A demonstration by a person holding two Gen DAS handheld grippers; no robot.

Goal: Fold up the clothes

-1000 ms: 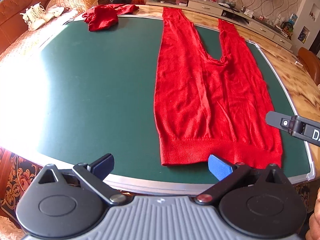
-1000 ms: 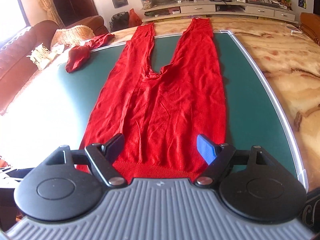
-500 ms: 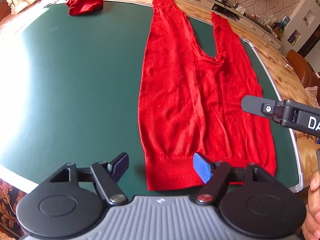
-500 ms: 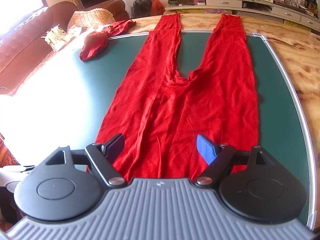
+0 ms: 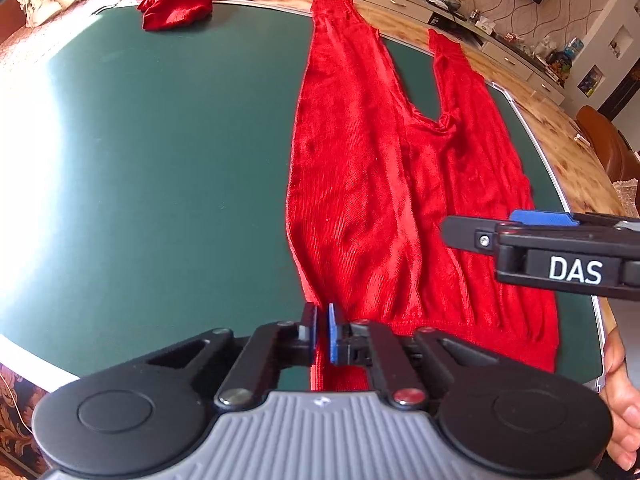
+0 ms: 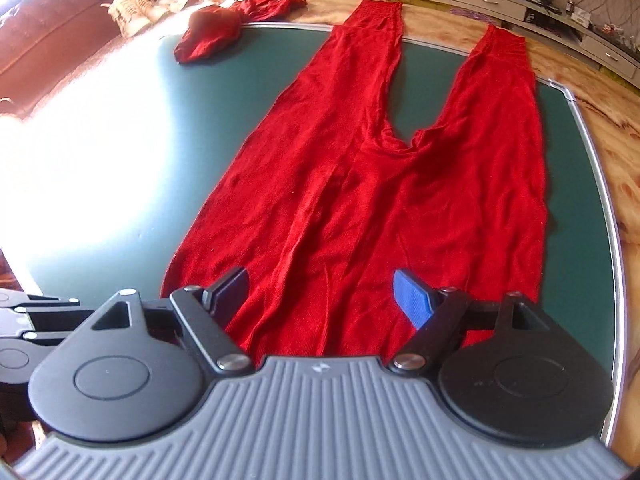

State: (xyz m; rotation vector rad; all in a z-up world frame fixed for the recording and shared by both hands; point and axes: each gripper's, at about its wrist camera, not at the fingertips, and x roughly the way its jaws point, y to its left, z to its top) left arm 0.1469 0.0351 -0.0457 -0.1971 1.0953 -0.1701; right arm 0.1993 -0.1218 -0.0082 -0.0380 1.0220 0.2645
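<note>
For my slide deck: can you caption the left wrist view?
Left gripper shut on the waistband corner of red knit pants spread on a green mat; right gripper alongside.

Your left gripper [image 5: 322, 330] points steeply down with its jaws pinched together on a fold of red cloth, while your right gripper [image 6: 320, 294] hangs alongside, jaws spread wide and holding nothing, your right hand [image 5: 622, 412] wrapped behind it.

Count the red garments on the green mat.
2. The red pants lie flat, legs pointing away, waistband nearest the cameras. A crumpled red garment sits at the mat's far left edge. Nothing suggests others hidden.
</note>
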